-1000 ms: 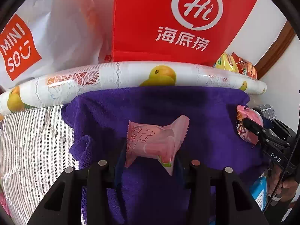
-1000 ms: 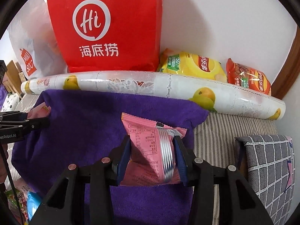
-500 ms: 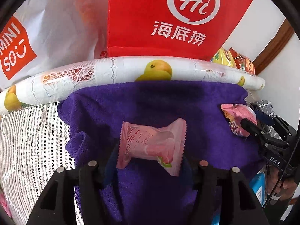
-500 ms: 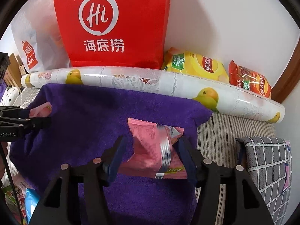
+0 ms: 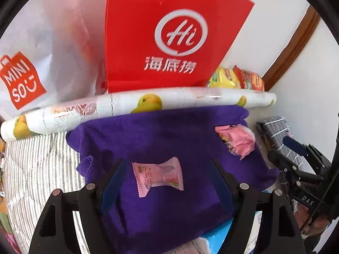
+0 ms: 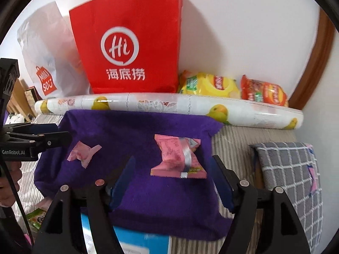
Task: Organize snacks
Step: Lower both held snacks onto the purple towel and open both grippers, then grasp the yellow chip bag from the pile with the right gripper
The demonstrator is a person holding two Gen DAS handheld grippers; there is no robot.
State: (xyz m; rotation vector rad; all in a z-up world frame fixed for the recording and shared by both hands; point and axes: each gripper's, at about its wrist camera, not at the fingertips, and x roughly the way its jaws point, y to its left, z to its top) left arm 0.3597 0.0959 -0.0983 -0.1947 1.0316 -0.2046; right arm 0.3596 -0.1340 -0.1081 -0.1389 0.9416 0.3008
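A pale pink candy packet lies on the purple towel, between the spread fingers of my open left gripper. A darker pink snack packet lies on the same towel in front of my open right gripper. Each gripper is empty and sits a little back from its packet. The darker packet also shows at the right of the left wrist view. The pale one shows at the left of the right wrist view.
A red paper bag, a white Miniso bag, a yellow snack bag and an orange one stand against the wall behind a fruit-print roll. A grey checked cloth lies to the right. A blue box sits under the towel's near edge.
Both grippers opened and let go of their packets, which now lie on the purple towel. Both grippers have drawn back a little.
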